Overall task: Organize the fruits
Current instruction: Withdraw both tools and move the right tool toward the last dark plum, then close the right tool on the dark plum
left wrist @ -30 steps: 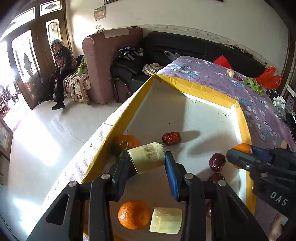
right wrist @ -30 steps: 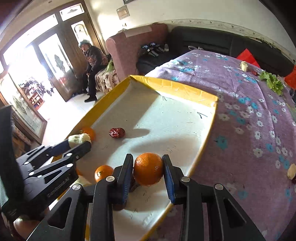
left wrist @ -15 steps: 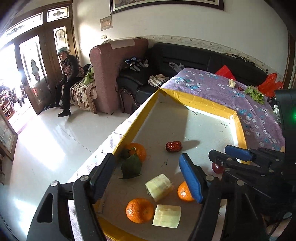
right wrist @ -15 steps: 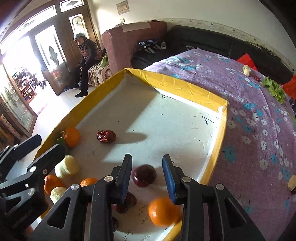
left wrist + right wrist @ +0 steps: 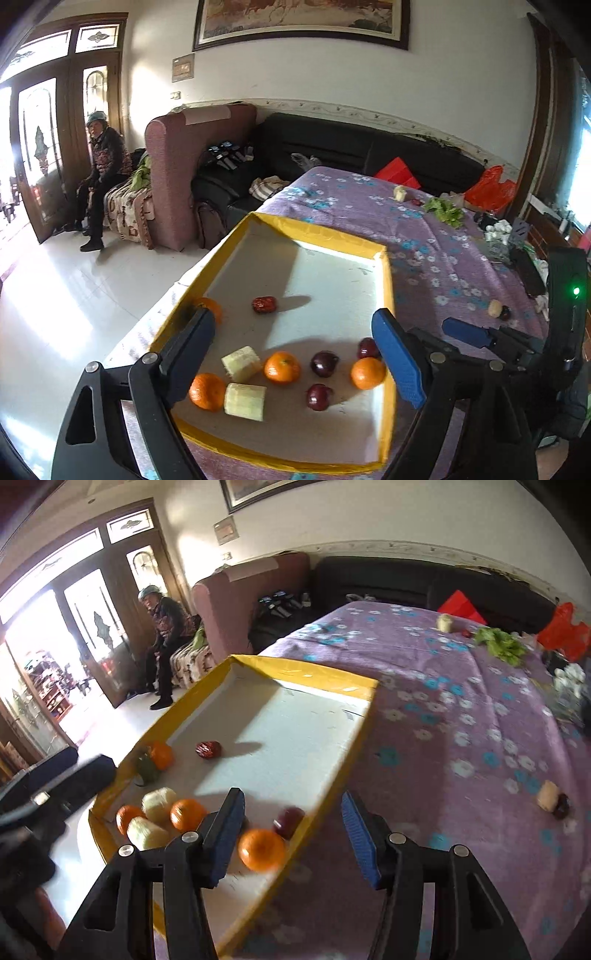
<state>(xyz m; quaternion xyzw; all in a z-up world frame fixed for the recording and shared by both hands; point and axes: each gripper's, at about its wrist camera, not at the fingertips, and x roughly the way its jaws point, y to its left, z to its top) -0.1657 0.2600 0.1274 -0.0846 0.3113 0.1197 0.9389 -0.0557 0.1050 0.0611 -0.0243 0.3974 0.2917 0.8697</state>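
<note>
A yellow-rimmed white tray [image 5: 325, 236] lies on the purple flowered table. In it are several oranges [image 5: 281, 367], two pale cane pieces [image 5: 242, 363], three dark red fruits [image 5: 324, 363] and a red date [image 5: 264, 304]. My left gripper [image 5: 295, 354] is open and empty above the tray's near half. My right gripper [image 5: 293, 834] is open and empty over the tray's right rim [image 5: 354, 746], just above an orange [image 5: 261, 850] and a dark red fruit [image 5: 288, 821]. It also shows at the right of the left wrist view [image 5: 469, 334].
On the cloth to the right lie a pale cane piece [image 5: 548, 795] with a dark fruit [image 5: 563, 805]. Far back are another cane piece [image 5: 445, 622], lettuce [image 5: 500, 644] and a red bag [image 5: 563, 629]. A person [image 5: 101, 177] sits by the door at left.
My left gripper opened and dropped its cane piece into the tray. My right gripper opened and released its orange into the tray. Both grippers rose and pulled back.
</note>
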